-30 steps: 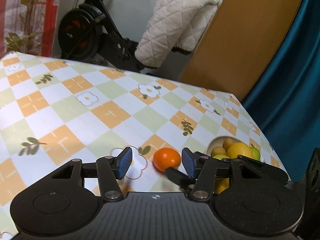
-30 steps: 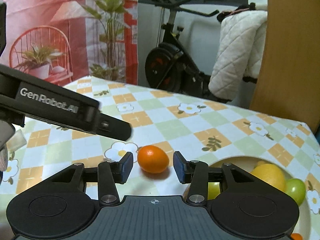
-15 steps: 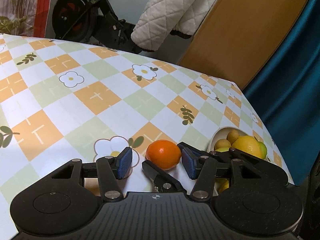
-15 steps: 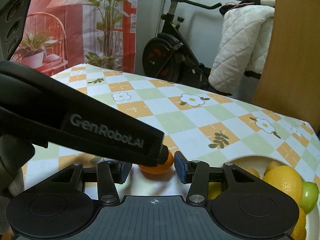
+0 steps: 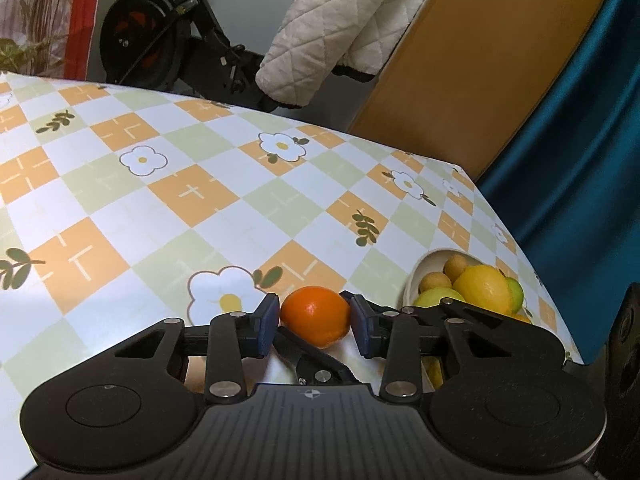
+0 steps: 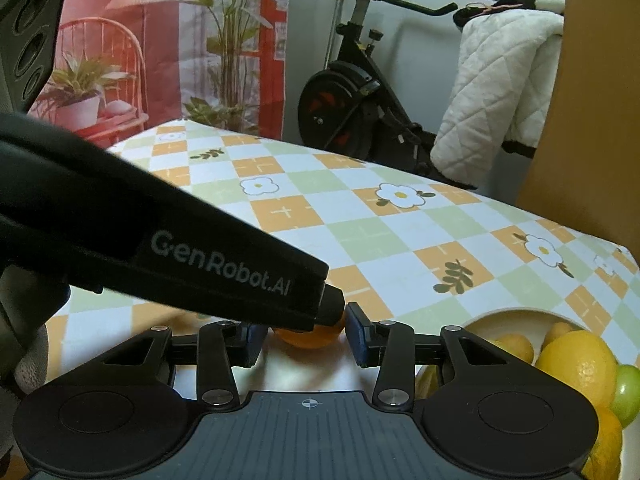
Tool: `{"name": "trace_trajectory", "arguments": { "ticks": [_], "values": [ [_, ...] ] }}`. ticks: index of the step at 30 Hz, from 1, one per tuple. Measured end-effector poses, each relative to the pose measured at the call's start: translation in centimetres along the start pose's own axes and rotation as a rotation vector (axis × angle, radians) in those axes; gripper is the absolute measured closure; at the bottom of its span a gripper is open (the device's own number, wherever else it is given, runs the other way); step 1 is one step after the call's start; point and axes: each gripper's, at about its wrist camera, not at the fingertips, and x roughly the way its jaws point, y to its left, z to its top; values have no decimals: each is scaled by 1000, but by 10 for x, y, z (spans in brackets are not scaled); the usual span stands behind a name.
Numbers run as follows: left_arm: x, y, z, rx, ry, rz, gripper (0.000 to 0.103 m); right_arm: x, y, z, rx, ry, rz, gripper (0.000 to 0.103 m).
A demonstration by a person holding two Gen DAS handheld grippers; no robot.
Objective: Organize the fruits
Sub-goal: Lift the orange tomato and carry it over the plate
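An orange [image 5: 315,315] rests on the checked tablecloth [image 5: 192,208] between the blue pads of my left gripper [image 5: 315,320]. Its jaws are closing and both pads touch the fruit's sides. In the right wrist view a finger [image 6: 224,268] of the left gripper crosses from the left and hides the top of the orange [image 6: 310,338]. My right gripper [image 6: 306,336] straddles the same orange with its jaws closing, and its pads show no firm contact. A white bowl [image 5: 416,280] to the right holds a lemon [image 5: 484,290] and several other fruits.
The bowl [image 6: 500,314] sits near the table's right edge, beside a teal curtain [image 5: 580,120]. Beyond the far edge stand an exercise bike [image 6: 352,92], a white quilted coat [image 5: 340,28] and a wooden panel [image 5: 480,60]. Bare tablecloth spreads to the left and back.
My left gripper came forward around the orange and its jaws narrowed onto it. Its finger now stretches across the right wrist view and covers part of the orange. The right jaws narrowed slightly.
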Motion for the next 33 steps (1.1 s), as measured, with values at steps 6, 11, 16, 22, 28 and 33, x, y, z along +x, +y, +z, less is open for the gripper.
{"name": "trace_trajectory", "arguments": {
  "ticks": [6, 11, 16, 22, 28, 33],
  "values": [
    [-20, -8, -13, -6, -18, -3, 62, -23, 2, -6, 8, -14, 23, 65],
    [-36, -22, -21, -11, -40, -10, 63, -47, 2, -10, 10, -36, 25, 65],
    [-51, -44, -30, 9, -68, -5, 63, -73, -1, -15, 14, -64, 19, 65],
    [-62, -66, -40, 39, -83, 3, 62, -100, -7, -27, 32, -99, 26, 65],
    [-61, -92, -45, 94, -75, -4, 62, -126, -20, -42, 65, -126, 12, 65],
    [-53, -115, -48, 143, -59, -26, 62, -144, -36, -53, 93, -143, -22, 65]
  ]
}}
